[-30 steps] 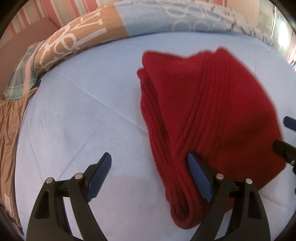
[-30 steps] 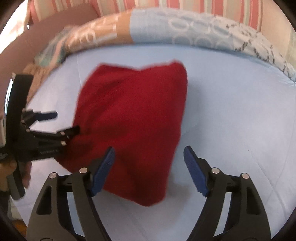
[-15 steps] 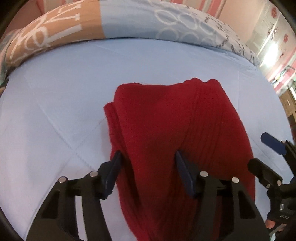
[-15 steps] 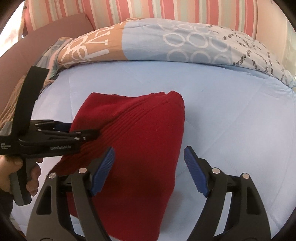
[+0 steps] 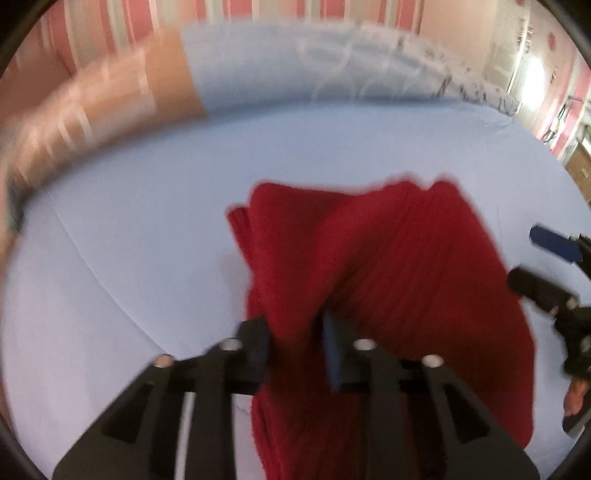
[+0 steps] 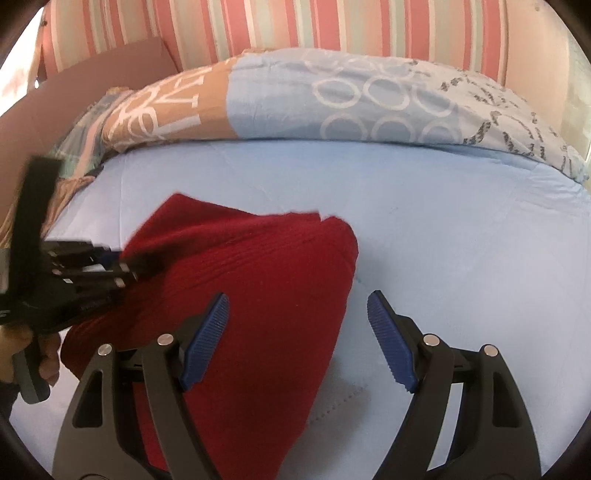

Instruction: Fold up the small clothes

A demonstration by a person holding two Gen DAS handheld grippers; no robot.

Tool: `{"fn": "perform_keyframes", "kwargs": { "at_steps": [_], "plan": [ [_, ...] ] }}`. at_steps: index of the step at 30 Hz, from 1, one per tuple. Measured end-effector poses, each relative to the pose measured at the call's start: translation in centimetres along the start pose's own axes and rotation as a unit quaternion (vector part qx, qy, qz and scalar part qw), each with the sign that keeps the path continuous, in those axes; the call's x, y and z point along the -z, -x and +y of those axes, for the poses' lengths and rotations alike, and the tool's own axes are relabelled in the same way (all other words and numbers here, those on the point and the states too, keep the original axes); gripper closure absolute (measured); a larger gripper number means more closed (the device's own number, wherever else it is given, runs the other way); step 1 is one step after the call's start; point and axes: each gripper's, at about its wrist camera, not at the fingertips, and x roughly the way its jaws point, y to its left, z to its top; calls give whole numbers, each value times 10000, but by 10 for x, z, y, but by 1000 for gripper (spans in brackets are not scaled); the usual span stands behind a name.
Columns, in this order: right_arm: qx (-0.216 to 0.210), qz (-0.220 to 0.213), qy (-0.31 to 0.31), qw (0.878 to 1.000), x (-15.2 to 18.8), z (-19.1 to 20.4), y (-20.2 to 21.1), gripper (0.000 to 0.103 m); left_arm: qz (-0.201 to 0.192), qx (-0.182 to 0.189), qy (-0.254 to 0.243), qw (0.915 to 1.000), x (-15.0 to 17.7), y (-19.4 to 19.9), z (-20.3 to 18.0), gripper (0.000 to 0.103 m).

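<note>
The red knit garment [image 6: 258, 295] lies folded on the blue bed sheet [image 6: 443, 240]; the left hand-held gripper [image 5: 295, 343] pinches a bunched layer at its near-left edge, while the right hand-held gripper [image 6: 295, 339] hovers spread over its right side. The grip looks firm enough, so I judge the fold goes best if the left lifts only the pinched layer and carries it across low. Meanwhile the right should press the rest flat against the sheet.

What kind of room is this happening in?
Most likely a bedroom: the red knit garment lies on a light blue bed sheet, with a patterned quilt bunched behind it against striped wallpaper.
</note>
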Motion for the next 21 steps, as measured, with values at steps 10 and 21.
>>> {"fn": "perform_keyframes", "kwargs": {
  "at_steps": [10, 21],
  "plan": [
    [-830, 714, -362, 9933, 41, -4, 44, 17, 304, 1061, 1667, 9798, 62, 48, 26, 17],
    [-667, 957, -638, 9911, 73, -11, 60, 17, 584, 1682, 2497, 9518, 97, 68, -12, 67]
  ]
}}
